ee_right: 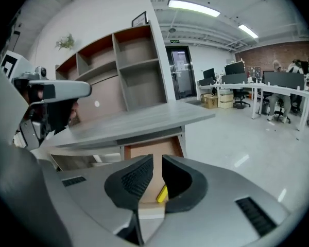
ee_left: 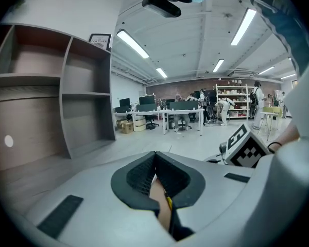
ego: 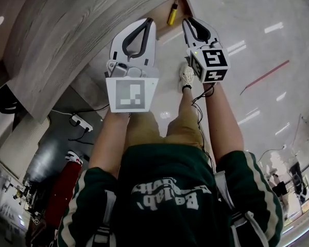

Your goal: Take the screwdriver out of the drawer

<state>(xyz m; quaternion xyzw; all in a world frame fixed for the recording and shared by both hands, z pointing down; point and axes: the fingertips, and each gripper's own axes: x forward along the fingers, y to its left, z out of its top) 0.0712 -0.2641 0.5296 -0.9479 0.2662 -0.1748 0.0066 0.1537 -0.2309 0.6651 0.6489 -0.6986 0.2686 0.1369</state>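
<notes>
Lying in the open drawer point(ee_right: 144, 151) beneath the grey counter point(ee_right: 139, 120), the yellow-handled screwdriver point(ee_right: 161, 193) is untouched, framed in the gap of my right gripper point(ee_right: 157, 161). That gripper's jaws are parted only by a slit and hold nothing, and my left gripper point(ee_left: 155, 154) beside it is closed tip to tip and just as empty. As I judge it, a gap that narrow could knock the handle and roll the tool deeper into the drawer instead of straddling it, and a high approach could strike the counter's overhanging edge.
</notes>
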